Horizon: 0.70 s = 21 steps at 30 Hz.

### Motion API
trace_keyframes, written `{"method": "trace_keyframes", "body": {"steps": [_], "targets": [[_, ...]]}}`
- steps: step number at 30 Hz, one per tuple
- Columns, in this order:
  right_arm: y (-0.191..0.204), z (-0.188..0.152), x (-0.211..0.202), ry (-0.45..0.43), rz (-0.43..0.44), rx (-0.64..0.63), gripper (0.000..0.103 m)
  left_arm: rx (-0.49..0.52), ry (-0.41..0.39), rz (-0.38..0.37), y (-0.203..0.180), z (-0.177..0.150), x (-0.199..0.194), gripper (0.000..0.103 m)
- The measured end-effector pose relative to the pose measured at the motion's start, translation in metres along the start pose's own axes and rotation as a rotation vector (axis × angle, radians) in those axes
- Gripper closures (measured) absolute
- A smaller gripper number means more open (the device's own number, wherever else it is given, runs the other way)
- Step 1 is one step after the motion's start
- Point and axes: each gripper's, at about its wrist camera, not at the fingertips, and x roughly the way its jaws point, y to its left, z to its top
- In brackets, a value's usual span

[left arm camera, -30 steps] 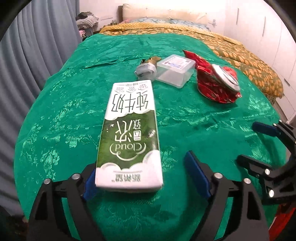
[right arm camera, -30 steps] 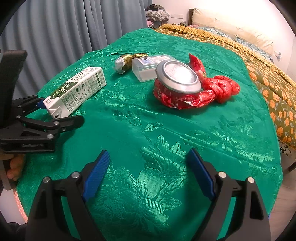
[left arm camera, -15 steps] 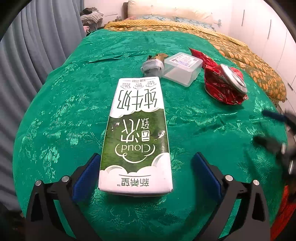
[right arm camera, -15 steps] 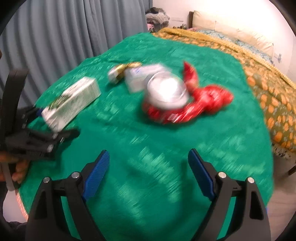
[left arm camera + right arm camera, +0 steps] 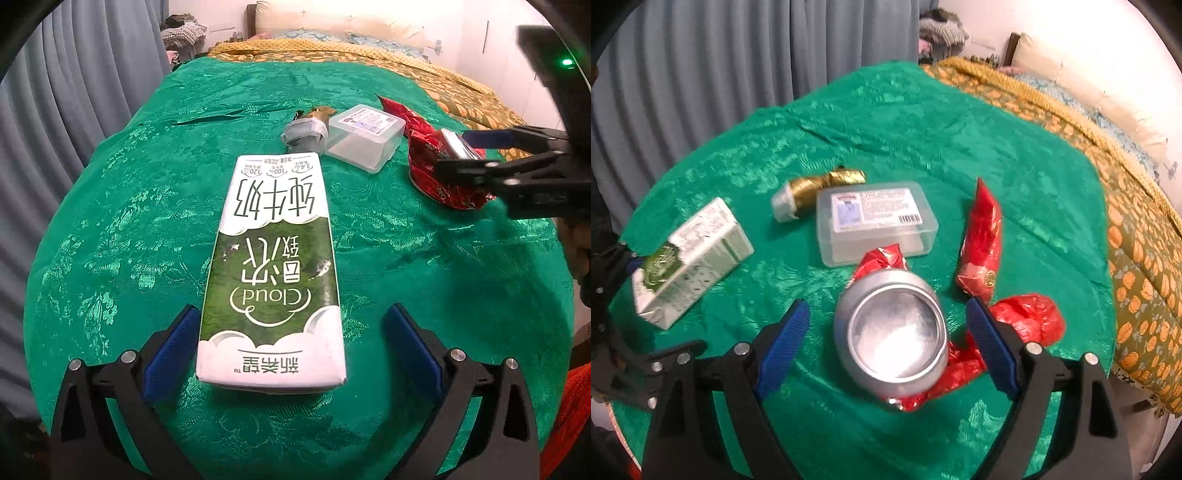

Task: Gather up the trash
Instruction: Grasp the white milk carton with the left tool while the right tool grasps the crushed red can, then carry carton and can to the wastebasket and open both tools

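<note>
In the left wrist view the left hand-held gripper [image 5: 291, 343] points steeply down at the green cloth [image 5: 110, 221]. Its jaws have just been opening and now stand wide apart, with the near end of the milk carton [image 5: 273, 266] lying flat between them; the left blue pad sits just beside the carton's edge and the right pad stands clear of it, so nothing is clamped. The carton runs lengthwise away from the camera. Past its far end lie a small grey-and-gold wrapped piece [image 5: 306, 129] and a clear plastic box [image 5: 364, 136], close together. Broad bare cloth lies to the left of the carton, up to the rounded edge by the grey curtain [image 5: 74, 92]. At the right, the right hand-held gripper [image 5: 480, 151] reaches in over the crushed red can [image 5: 439, 173]. In the right wrist view, which is somewhat blurred, that gripper [image 5: 886, 332] also tilts downward, jaws apart, with the can's silver end [image 5: 892, 338] between the blue pads and a gap on each side. Red wrapper pieces [image 5: 982, 236] lie just right of the can, the plastic box [image 5: 875, 221] just beyond it, the carton [image 5: 690, 258] well off to the left. Open cloth continues behind, to the bed [image 5: 1126, 221] at the right.
</note>
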Motion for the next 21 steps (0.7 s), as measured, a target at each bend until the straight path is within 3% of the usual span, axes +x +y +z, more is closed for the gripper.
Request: {"method": "trace_keyframes", "body": {"steps": [1, 3, 10, 13, 18, 21], "targets": [[-0.001, 0.0, 0.002, 0.005, 0.002, 0.008, 0.022, 0.0, 0.0, -0.001, 0.0, 0.0, 0.0, 0.005], [-0.003, -0.003, 0.004, 0.03, 0.015, 0.026, 0.043, 0.0, 0.0, -0.001, 0.0, 0.0, 0.0, 0.005], [0.009, -0.017, -0.036, -0.027, 0.101, 0.071, 0.043, 0.0, 0.0, 0.0, 0.0, 0.0, 0.0, 0.005], [0.018, -0.037, -0.056, -0.031, 0.12, 0.047, 0.043, -0.006, -0.003, -0.009, 0.001, 0.0, -0.001, 0.005], [0.015, -0.089, -0.086, -0.01, 0.11, 0.085, 0.043, -0.06, -0.026, -0.101, 0.013, -0.001, -0.01, 0.005], [0.009, -0.113, -0.091, 0.004, 0.105, 0.128, 0.043, -0.042, -0.018, -0.111, 0.011, 0.005, -0.012, 0.005]]}}
